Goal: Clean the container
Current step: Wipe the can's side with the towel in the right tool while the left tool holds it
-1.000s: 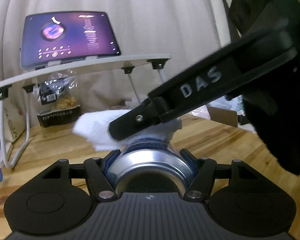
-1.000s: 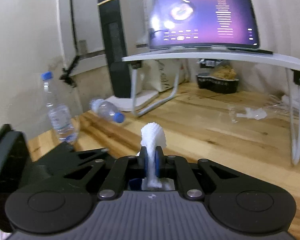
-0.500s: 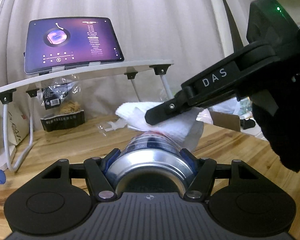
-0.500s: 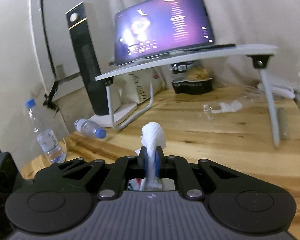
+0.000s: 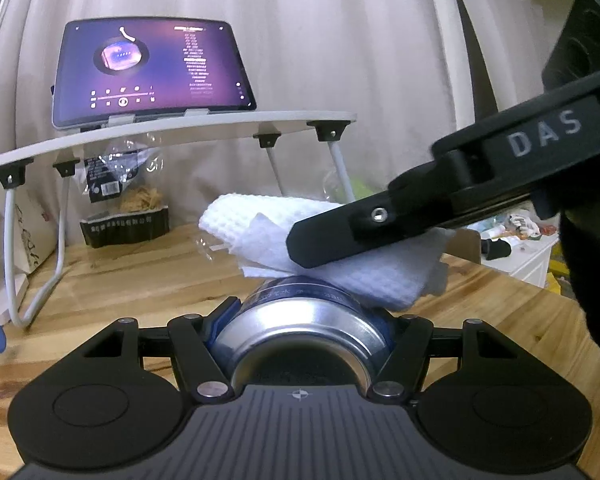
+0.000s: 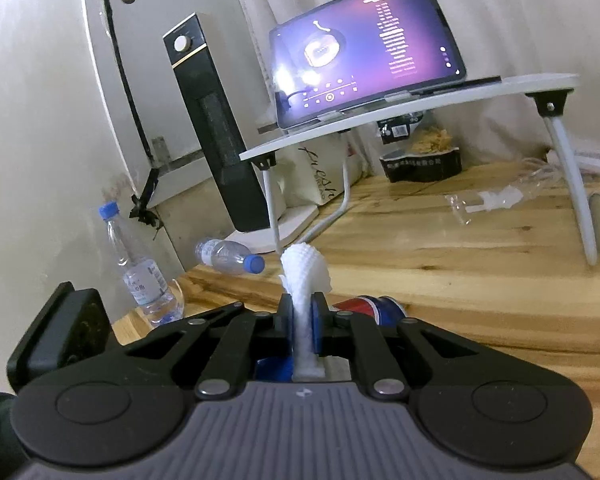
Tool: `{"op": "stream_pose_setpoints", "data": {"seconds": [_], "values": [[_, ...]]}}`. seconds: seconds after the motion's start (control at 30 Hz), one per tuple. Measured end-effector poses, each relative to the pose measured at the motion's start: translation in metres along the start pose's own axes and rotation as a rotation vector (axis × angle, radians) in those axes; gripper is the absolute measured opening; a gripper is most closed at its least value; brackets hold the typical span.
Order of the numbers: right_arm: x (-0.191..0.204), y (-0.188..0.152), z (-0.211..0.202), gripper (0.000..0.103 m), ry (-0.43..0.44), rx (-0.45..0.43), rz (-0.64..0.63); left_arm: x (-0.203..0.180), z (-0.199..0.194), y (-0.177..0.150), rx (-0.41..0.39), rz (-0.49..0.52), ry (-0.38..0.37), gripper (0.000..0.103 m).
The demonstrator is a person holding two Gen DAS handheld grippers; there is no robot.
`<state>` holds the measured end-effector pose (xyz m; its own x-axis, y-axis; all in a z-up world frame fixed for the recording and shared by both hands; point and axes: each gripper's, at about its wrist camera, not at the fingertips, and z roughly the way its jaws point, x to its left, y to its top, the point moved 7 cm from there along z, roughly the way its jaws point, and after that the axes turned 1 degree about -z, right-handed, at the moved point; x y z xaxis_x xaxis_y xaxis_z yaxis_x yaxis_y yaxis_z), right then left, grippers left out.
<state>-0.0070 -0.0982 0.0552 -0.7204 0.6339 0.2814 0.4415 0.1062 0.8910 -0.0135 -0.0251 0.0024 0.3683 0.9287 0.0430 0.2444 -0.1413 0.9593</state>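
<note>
My left gripper [image 5: 300, 316] is shut on a blue and silver drink can [image 5: 300, 320], held lying along the fingers with its silver base toward the camera. My right gripper [image 5: 320, 240] comes in from the right in the left wrist view and presses a white paper towel [image 5: 276, 236] onto the top of the can. In the right wrist view the right gripper [image 6: 303, 312] is shut on the towel [image 6: 305, 272], which sticks up between the blue pads. The can [image 6: 374, 309] shows just below and right of them.
A wooden table [image 5: 120, 280] carries a white lap desk [image 5: 172, 128] with a lit tablet [image 5: 152, 72]. A snack bag [image 5: 124, 208] sits beneath it. A black tower heater [image 6: 216, 120], two water bottles [image 6: 140, 264] [image 6: 228, 256] and clear plastic wrap [image 6: 496, 200] are around.
The right gripper with the towel has slid back and forth over the can, ending nearer its right side. The left gripper keeps holding the can.
</note>
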Motion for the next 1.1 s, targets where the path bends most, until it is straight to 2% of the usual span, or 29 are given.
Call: {"op": "stream_pose_setpoints", "data": {"seconds": [0.17, 0.37, 0.67, 0.93, 1.1], "values": [[0.004, -0.003, -0.002, 0.012, 0.022, -0.007, 0.023, 0.0, 0.0, 0.0, -0.003, -0.011, 0.004, 0.067], [-0.009, -0.009, -0.018, 0.012, 0.006, -0.023, 0.026, -0.004, 0.002, 0.001, -0.012, 0.009, -0.005, 0.067], [-0.022, -0.01, -0.013, 0.012, -0.005, -0.027, 0.041, 0.001, 0.0, 0.002, -0.012, 0.006, 0.024, 0.067], [-0.027, -0.008, -0.012, 0.012, -0.013, -0.021, 0.03, -0.007, -0.006, 0.004, -0.033, 0.073, 0.049, 0.067], [-0.03, -0.006, -0.011, 0.012, -0.019, -0.018, 0.022, -0.004, -0.006, 0.004, -0.02, 0.069, 0.061, 0.067]]}}
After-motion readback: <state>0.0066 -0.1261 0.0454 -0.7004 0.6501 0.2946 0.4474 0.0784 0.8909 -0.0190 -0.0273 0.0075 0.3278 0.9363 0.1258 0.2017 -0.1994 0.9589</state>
